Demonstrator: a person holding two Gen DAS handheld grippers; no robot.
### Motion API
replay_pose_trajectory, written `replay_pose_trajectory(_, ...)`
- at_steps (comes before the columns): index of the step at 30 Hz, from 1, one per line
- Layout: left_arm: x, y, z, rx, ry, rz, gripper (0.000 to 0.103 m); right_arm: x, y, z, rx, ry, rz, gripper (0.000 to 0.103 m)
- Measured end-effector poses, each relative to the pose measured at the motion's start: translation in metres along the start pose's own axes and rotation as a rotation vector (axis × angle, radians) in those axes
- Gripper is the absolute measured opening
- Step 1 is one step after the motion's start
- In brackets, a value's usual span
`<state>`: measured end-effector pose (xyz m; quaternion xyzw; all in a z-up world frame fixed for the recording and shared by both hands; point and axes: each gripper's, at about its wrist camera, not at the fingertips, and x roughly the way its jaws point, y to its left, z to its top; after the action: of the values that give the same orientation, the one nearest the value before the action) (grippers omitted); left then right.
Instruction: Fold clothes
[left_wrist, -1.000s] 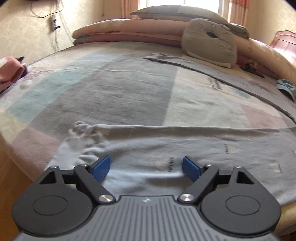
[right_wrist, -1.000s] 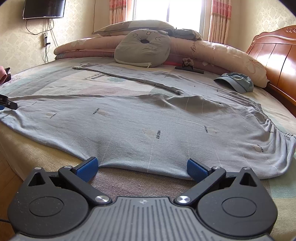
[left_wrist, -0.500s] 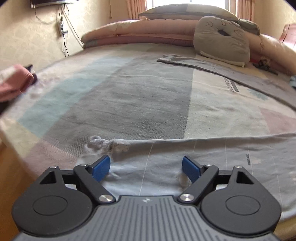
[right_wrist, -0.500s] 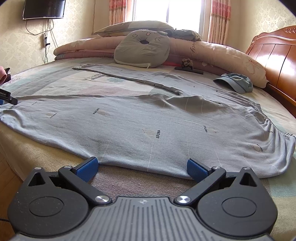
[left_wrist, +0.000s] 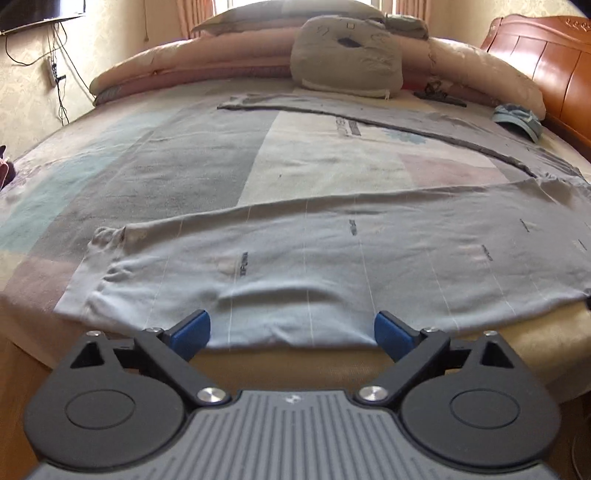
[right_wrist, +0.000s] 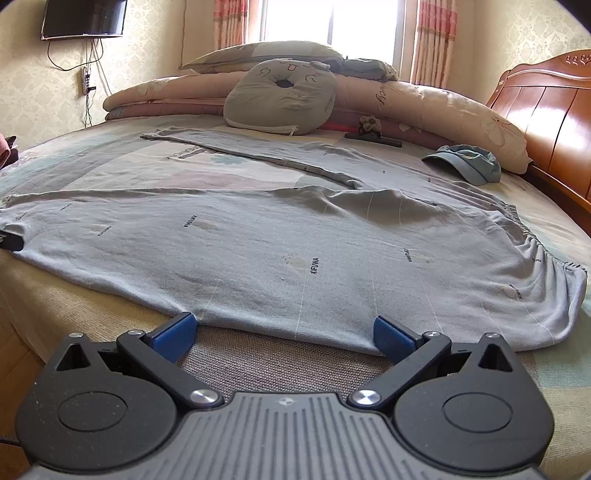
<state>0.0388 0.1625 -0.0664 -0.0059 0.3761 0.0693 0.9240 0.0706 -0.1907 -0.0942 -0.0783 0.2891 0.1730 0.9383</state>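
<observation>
The bed (right_wrist: 92, 314) fills both views, covered by a patchwork sheet in grey, pale blue, cream and pink blocks, with a wooden headboard (right_wrist: 546, 110) at the right. Along the far side lies a rolled pinkish quilt (right_wrist: 424, 107) with a flat pillow (right_wrist: 266, 55) on top, and a grey cushion with a cartoon face (right_wrist: 280, 96) leans against it. Spread across the near half of the bed is the grey-blue trousers (right_wrist: 280, 243), printed with small dark words and thin pale lines; one leg runs along the near edge of the bed toward the left, the other angles away toward the cushion, and the gathered waistband sits at the right. A blue cap (right_wrist: 469, 162) rests near the headboard, well apart from the garment's near hem. The left gripper (left_wrist: 291, 330) has its blue fingers (left_wrist: 190, 328) spread wide, empty, at the hem of the near leg close to its cuff end. The right gripper (right_wrist: 282, 332) is likewise spread wide and empty, its fingers (right_wrist: 391, 338) at the garment's near hem.
</observation>
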Motion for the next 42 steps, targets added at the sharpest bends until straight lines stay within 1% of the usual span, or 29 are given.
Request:
replay_pose_trajectory(2,-0.008,-0.006,0.006,0.022,-0.042,-0.017,0.096,-0.002,-0.003,0.003,0.005,0.013,0.016,0.103)
replay_pose_trajectory(4,-0.01,-0.017,0.018,0.04,-0.082,-0.058,0.096,-0.006,-0.009,0.007,0.02,0.021,0.037,0.103)
replay_pose_trajectory(6,-0.007,-0.032,0.028,0.062,-0.109,-0.105,0.096,-0.013,-0.02,0.014,0.051,-0.001,0.059,0.103)
replay_pose_trajectory(9,0.003,-0.056,0.038,0.097,-0.121,-0.167,0.096,-0.019,-0.042,0.03,0.074,-0.047,0.041,0.103)
replay_pose_trajectory(10,0.008,-0.063,0.038,0.104,-0.119,-0.188,0.096,-0.017,-0.051,0.036,0.077,-0.053,0.02,0.103)
replay_pose_trajectory(12,0.018,-0.069,0.035,0.1,-0.084,-0.211,0.096,-0.008,-0.069,0.042,0.091,-0.041,-0.027,0.103)
replay_pose_trajectory(14,0.03,-0.072,0.03,0.091,-0.032,-0.222,0.096,0.007,-0.09,0.041,0.143,0.014,-0.069,0.103)
replay_pose_trajectory(15,0.033,-0.072,0.026,0.09,-0.017,-0.213,0.095,0.015,-0.1,0.04,0.169,0.046,-0.089,0.103)
replay_pose_trajectory(17,0.031,-0.071,0.026,0.093,-0.013,-0.201,0.096,0.031,-0.117,0.032,0.224,0.141,-0.101,0.103)
replay_pose_trajectory(19,0.027,-0.069,0.031,0.082,-0.011,-0.193,0.096,0.029,-0.125,0.03,0.229,0.116,-0.078,0.103)
replay_pose_trajectory(21,0.028,-0.066,0.047,0.049,-0.013,-0.189,0.096,0.034,-0.13,0.043,0.227,0.142,-0.051,0.103)
replay_pose_trajectory(22,0.029,-0.066,0.056,0.038,-0.02,-0.185,0.096,0.037,-0.132,0.054,0.229,0.135,-0.047,0.103)
replay_pose_trajectory(24,0.031,-0.068,0.075,0.034,-0.032,-0.185,0.096,0.046,-0.133,0.078,0.241,0.115,-0.002,0.103)
replay_pose_trajectory(26,0.034,-0.071,0.093,0.031,-0.042,-0.188,0.096,0.062,-0.134,0.106,0.255,0.108,0.073,0.103)
replay_pose_trajectory(28,0.037,-0.07,0.107,0.021,-0.043,-0.195,0.096,0.081,-0.132,0.132,0.262,0.122,0.146,0.103)
replay_pose_trajectory(31,0.044,-0.067,0.122,-0.005,-0.023,-0.202,0.096,0.113,-0.121,0.161,0.261,0.173,0.228,0.103)
replay_pose_trajectory(34,0.051,-0.063,0.128,-0.016,0.002,-0.197,0.096,0.143,-0.104,0.177,0.232,0.232,0.251,0.103)
replay_pose_trajectory(37,0.057,-0.057,0.132,-0.024,0.018,-0.191,0.096,0.182,-0.098,0.179,0.265,0.348,0.21,0.103)
replay_pose_trajectory(39,0.062,-0.052,0.135,-0.034,0.027,-0.192,0.096,0.203,-0.097,0.175,0.314,0.392,0.201,0.103)
replay_pose_trajectory(40,0.064,-0.049,0.136,-0.04,0.032,-0.197,0.096,0.206,-0.096,0.177,0.318,0.362,0.193,0.103)
replay_pose_trajectory(42,0.069,-0.044,0.138,-0.045,0.041,-0.201,0.096,0.218,-0.091,0.185,0.299,0.353,0.206,0.103)
